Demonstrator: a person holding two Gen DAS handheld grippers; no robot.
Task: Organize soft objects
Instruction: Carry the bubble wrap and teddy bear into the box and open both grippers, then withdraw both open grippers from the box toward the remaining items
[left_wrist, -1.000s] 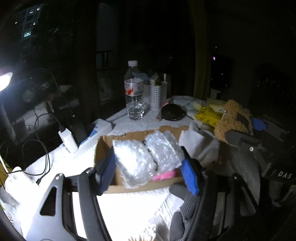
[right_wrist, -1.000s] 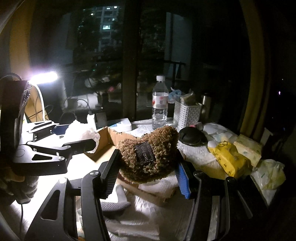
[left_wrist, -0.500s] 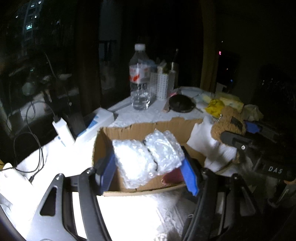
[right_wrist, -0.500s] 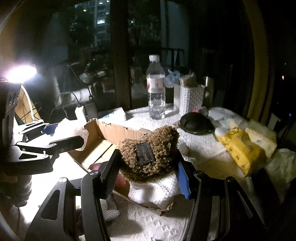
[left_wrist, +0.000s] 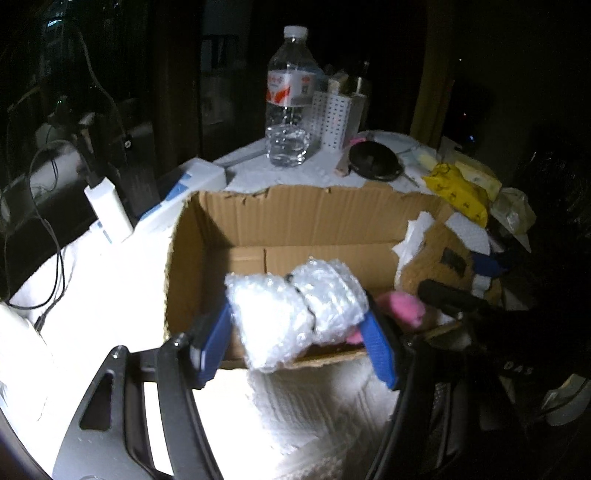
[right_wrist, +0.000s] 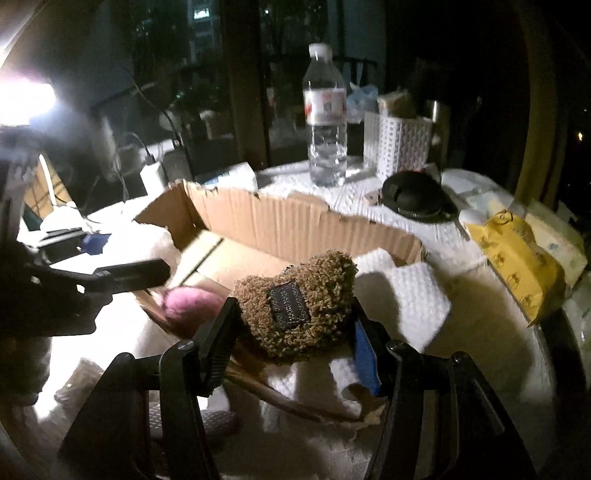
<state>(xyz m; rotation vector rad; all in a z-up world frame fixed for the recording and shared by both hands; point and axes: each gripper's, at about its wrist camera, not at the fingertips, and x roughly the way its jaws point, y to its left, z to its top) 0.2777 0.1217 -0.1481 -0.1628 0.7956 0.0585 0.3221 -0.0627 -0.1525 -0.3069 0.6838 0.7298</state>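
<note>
Both claws are loaded, both at the cardboard box (left_wrist: 295, 221). The left gripper (left_wrist: 297, 332) is clamped on the bubble-wrap bundle (left_wrist: 295, 310), blue pads pressing both sides, with the bundle over the box's near wall, partly above the interior. The right gripper (right_wrist: 291, 332) is clamped on the brown fuzzy plush (right_wrist: 295, 302), which sits over the near right corner of the box, where white paper towels (right_wrist: 402, 291) drape over the rim. A pink soft item (right_wrist: 188, 306) already lies inside the box near that corner.

Risks as I read them:
- Bubble wrap is springy and slick. If released while it straddles the near wall, it likely tips outward onto the table instead of in. It needs to clear the wall first.
- The bundle looks cinched by a thin dark tie; the free end below the pads could catch the cardboard edge on the way in.
- The two claws are close together at the box's right side. Left finger (right_wrist: 129, 273) sits just beside the pink item, near the plush. Simultaneous drops could collide or knock one object out.
- The plush could land on the draped towels and slide off the rim.
- The box is light with torn edges, so a finger snag could drag it.
- Dim scene with lamp glare makes depth hard to judge.
</note>
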